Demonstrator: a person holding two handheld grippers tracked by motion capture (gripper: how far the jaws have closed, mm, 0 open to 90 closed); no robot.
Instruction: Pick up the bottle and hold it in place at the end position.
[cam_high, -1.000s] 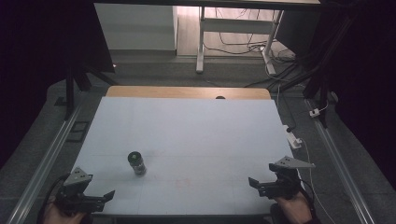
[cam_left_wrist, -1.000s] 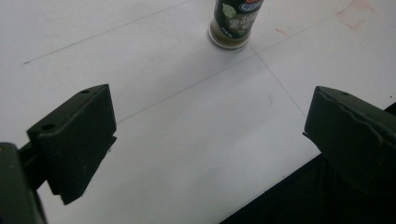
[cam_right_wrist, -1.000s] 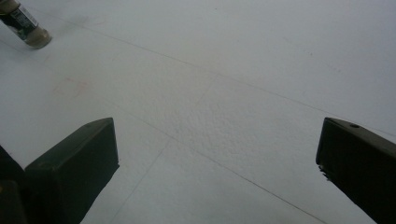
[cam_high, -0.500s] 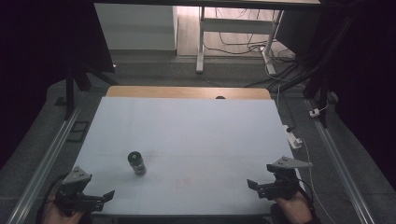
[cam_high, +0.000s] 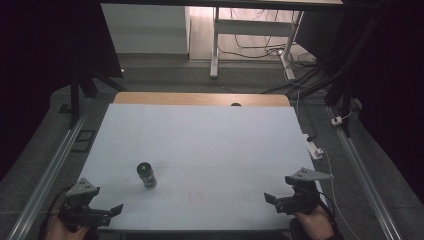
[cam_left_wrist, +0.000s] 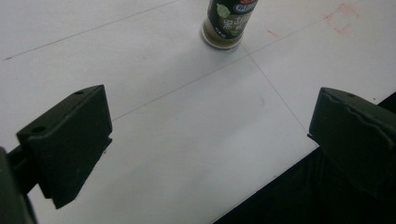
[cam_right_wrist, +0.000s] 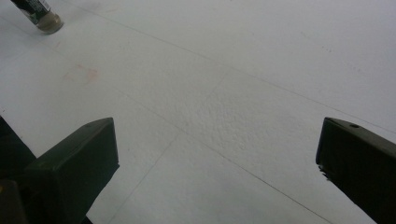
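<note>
White counter (cam_high: 200, 145) bare but for one thing, faint seams and a reddish square mark at about 5 o'clock from the centre. Small dark spice jar (cam_high: 146, 175) standing upright at roughly 7 o'clock on the counter, untouched. Nothing grasped, nothing moved: work judged barely begun, with reach, grip and placing all left to do.

Left gripper (cam_high: 116, 210) poised at the near edge, 7 o'clock from the jar, fingers (cam_left_wrist: 70, 140) spread wide with nothing between; jar (cam_left_wrist: 229, 23) straight ahead at 12 o'clock in the left gripper view. Right gripper (cam_high: 270, 198) at 5 o'clock on the counter, well apart from the jar, fingers (cam_right_wrist: 74, 163) likewise wide and empty.

Jar top cut off in both gripper views; label print too small to read. Surroundings too dark to make out.
</note>
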